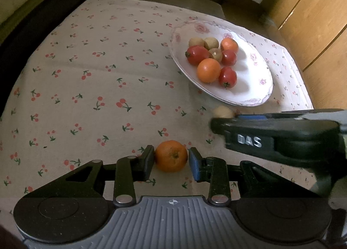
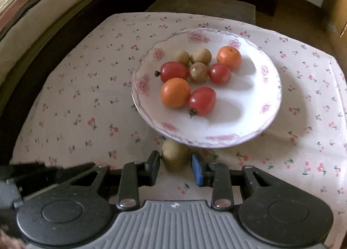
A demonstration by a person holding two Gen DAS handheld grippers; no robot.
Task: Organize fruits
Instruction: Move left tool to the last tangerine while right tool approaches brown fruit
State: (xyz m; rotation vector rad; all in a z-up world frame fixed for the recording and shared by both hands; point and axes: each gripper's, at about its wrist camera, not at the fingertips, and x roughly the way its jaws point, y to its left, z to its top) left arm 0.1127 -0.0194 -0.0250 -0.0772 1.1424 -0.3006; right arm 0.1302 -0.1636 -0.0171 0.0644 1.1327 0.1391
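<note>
Holding 2 fruits at once, 1 in each claw, I am low over the cherry-print tablecloth (image 1: 86, 71). My left claw (image 1: 171, 163) has closed on a small orange (image 1: 171, 156): the black pad (image 1: 147, 162) touches its side, while the blue pad (image 1: 195, 166) looks to be at its skin or a hair off, so the grip may be light. My right claw (image 2: 176, 167) has closed around a brown longan (image 2: 175, 154) that sits just below the near rim of the flowered plate (image 2: 249, 101); its black pad touches the fruit, the blue pad is very near, and I cannot tell whether it presses.

The plate already carries 8 fruits in a cluster toward its left half: 3 longans, 3 red tomatoes and 2 oranges.

What could go wrong: both fruits are round and smooth, so a light pinch could let either roll out as I lift. The longan lies almost under the plate's edge, so raising it straight up could knock the rim and shake the pile loose. My 2 claws are also close together, so they could bump on the way to the plate.

The orange is nearly a ball with no real long axis; its stem dimple faces up and slightly right. The longan seems a little taller than wide, with its length running toward the plate.
</note>
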